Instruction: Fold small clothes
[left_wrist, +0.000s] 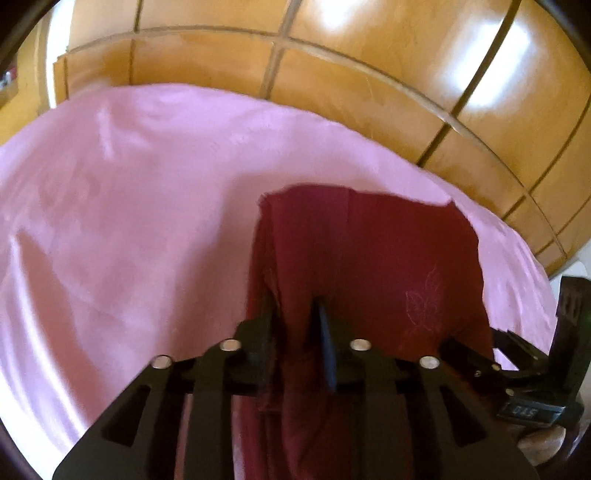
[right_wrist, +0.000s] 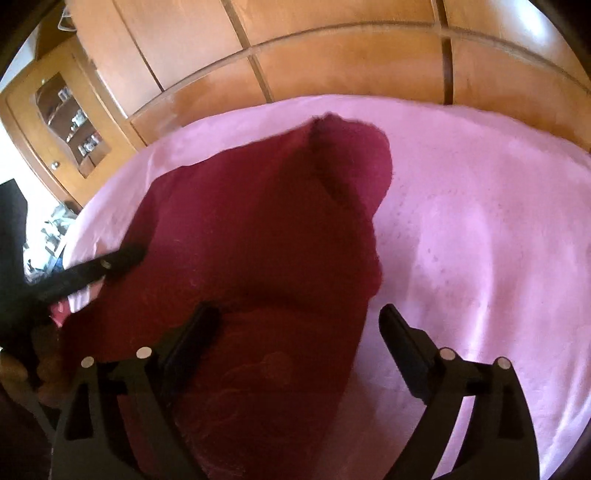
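Between the spread right gripper (right_wrist: 299, 317) lies the maroon garment (right_wrist: 258, 229); left gripper (left_wrist: 295, 317) seemingly pinches it.

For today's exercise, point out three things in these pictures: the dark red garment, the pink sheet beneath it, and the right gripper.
dark red garment (right_wrist: 258, 221): right wrist view, middle of the cloth.
pink sheet (left_wrist: 129, 184): left wrist view, bare stretch left of the garment.
right gripper (right_wrist: 299, 321): right wrist view, midway between its fingertips.

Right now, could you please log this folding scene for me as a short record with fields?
garment: dark red garment, partly bunched, faint outline print
surface: pink sheet over the bed
left tongs: narrow gap, a fold of the cloth between the fingers
right tongs: wide open, straddling the garment's edge, gripping nothing
backdrop: wooden panelled headboard
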